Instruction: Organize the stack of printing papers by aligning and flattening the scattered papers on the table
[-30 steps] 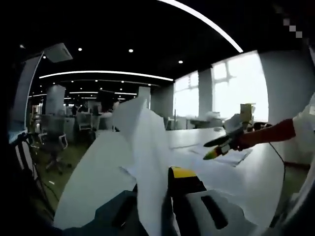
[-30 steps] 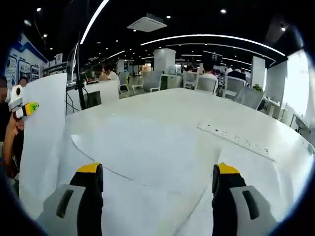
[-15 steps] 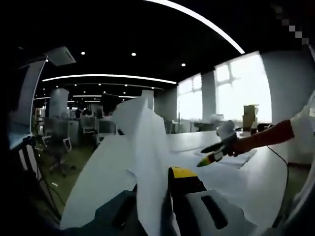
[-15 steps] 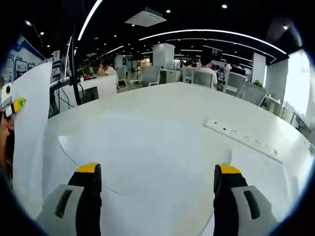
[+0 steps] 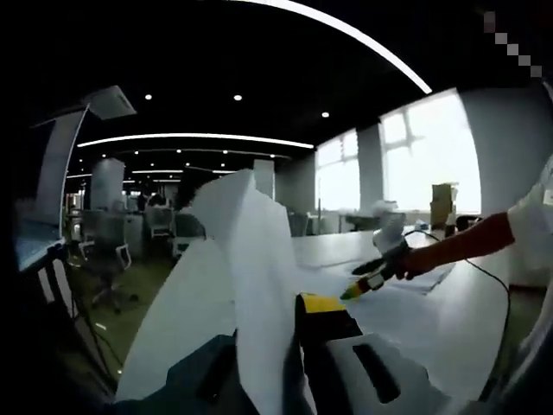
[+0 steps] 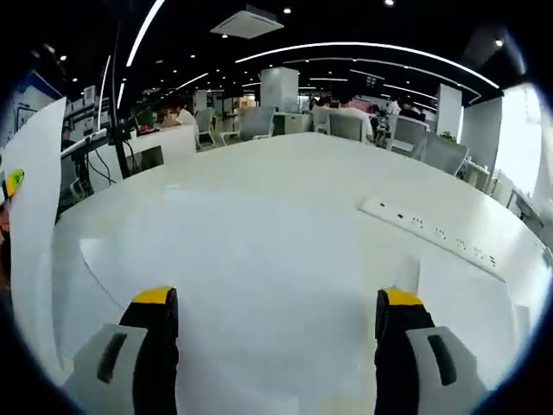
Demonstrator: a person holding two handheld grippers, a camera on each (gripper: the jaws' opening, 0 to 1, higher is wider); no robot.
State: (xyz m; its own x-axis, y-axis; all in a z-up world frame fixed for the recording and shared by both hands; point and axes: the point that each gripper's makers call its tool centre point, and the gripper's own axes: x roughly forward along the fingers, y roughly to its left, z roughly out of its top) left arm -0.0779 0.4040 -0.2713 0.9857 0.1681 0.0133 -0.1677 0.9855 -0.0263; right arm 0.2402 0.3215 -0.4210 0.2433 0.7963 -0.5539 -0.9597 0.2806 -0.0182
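Left gripper view: left gripper (image 5: 289,346) is clamped on a sheet of paper (image 5: 251,259) — long axis runs up from 6 toward 11 o'clock, lifted off the table (image 5: 449,320). Right gripper (image 5: 367,277) sits at 3 o'clock.

Right gripper view: right gripper (image 6: 275,324) jaws wide apart over flat papers (image 6: 259,259); power strip (image 6: 432,233) at 2 o'clock.

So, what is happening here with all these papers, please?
A person is tidying printing papers on a white table with two hand-held grippers. The left gripper is shut on a raised sheet that stands up from the table. The right gripper hovers open above flat sheets lying on the table. The papers are not yet stacked.
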